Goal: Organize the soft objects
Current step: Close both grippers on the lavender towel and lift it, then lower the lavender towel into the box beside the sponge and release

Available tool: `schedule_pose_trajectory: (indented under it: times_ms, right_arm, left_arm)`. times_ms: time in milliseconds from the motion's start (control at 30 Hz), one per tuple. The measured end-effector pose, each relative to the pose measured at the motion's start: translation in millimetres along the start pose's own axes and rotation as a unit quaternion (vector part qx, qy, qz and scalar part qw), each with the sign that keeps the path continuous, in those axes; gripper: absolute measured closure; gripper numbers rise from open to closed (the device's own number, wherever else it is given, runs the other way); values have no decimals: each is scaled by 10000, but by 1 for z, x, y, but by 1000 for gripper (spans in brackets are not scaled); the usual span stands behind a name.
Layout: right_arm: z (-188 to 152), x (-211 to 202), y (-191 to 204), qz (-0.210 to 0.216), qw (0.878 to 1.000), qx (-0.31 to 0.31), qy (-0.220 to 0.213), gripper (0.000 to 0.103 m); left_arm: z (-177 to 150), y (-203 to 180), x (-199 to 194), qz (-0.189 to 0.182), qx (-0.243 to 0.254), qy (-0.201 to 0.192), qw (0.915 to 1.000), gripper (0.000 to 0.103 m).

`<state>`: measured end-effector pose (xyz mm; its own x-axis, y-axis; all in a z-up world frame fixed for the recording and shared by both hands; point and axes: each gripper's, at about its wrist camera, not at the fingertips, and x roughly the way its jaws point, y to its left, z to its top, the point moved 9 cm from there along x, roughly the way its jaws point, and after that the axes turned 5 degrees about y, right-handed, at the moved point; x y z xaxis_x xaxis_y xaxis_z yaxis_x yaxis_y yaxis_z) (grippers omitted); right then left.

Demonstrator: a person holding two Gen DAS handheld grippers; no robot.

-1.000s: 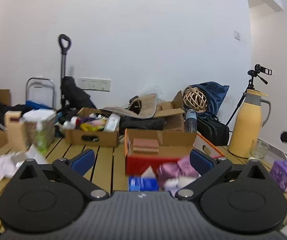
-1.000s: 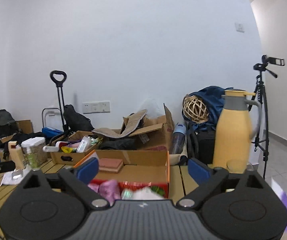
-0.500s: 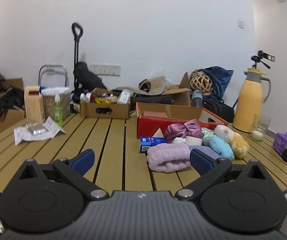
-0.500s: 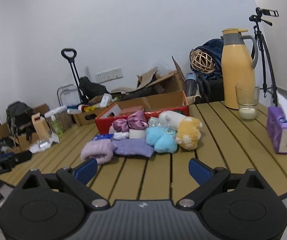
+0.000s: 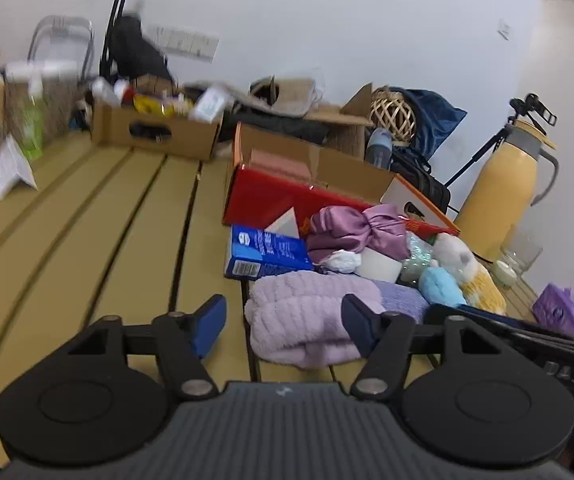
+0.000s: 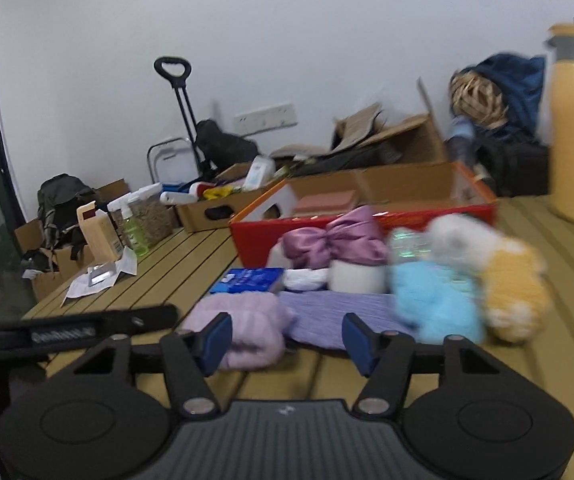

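Grippers lower — right-hand toys (image 6: 467,280) blurred

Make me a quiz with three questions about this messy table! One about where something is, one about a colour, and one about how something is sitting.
1. Where is the blue packet?
A. in front of the red box
B. inside the red box
C. on the floor

2. What colour is the tall jug?
A. green
B. yellow
C. black

3. How is the jug standing?
A. tipped over
B. upside down
C. upright

Answers: 1 A, it lies on the wooden table against the box's front; 2 B, its body is yellow with a grey collar; 3 C, it stands straight with its lid on top.
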<state>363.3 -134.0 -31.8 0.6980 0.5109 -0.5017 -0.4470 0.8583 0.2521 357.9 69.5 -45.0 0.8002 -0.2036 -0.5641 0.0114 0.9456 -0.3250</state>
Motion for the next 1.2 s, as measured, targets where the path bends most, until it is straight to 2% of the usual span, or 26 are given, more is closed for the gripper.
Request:
schedule_pose_trajectory:
  times_ms: [200,233,333,533,667,767,900,1033,1133,1200]
  right_arm:
    - [12,58,8,370,9986,251,264,66]
    - [11,65,8,381,9983,254,349,73]
    - [4,79,5,394,9972,343,538,81]
    - [-1,81,4,455,9966,384,563,89]
    - [5,65,10,588,9963,404,481,92]
    - [14,44,14,719,9961,442,264,92]
    - [46,15,15,915,9946,469,-144,92]
    - [107,5,5,945,9936,325,-523,92]
    - [156,18,-6,868,9944,192,-569,92]
    - [183,37,-14,839,9952,210,-455,92]
  left_arm:
    - [-2,18,28,-637,-598,193,9960,40]
    - [-4,18,31,-740,-647,270,9948,48]
    - [-7,19,39,-879,-760,450,9922,58]
    - [-3,14,32,-892,-734,434,9924,73]
    - [2,5,8,-878,-581,304,9940,74]
    - [16,-11,-16,-894,-369,29,9953,74]
    - [55,-35,-33,-1071,-162,-342,9935,74]
    - [116,-60,-28,-1257,78,-655,9899,74]
    - [158,-66,-2,-1271,-64,-525,9905,74]
    - [179,-65,20,-1136,-55,-403,9927,74]
